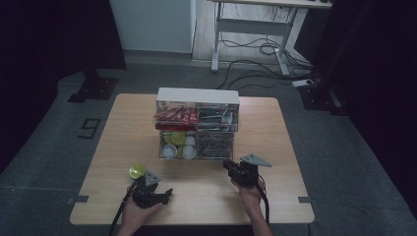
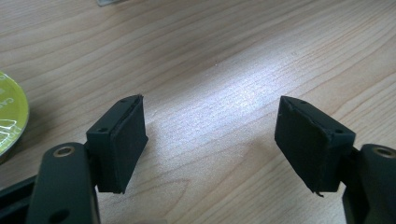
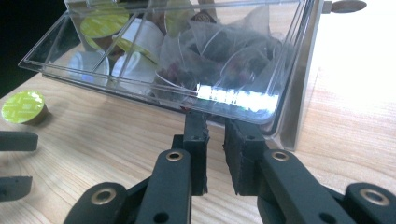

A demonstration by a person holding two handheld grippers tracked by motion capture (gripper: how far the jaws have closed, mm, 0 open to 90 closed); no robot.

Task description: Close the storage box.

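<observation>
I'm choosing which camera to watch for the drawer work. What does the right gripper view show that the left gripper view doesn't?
Right gripper view: the pulled-out clear drawer, holding pyramid tea bags and white capsules, with the right gripper nearly closed at its front edge; whether it pinches the edge is unclear. Left gripper view: the left gripper, jaws wide open over bare wood, holding nothing. Both: the wooden table and the yellow-green capsule lying on it.
</observation>
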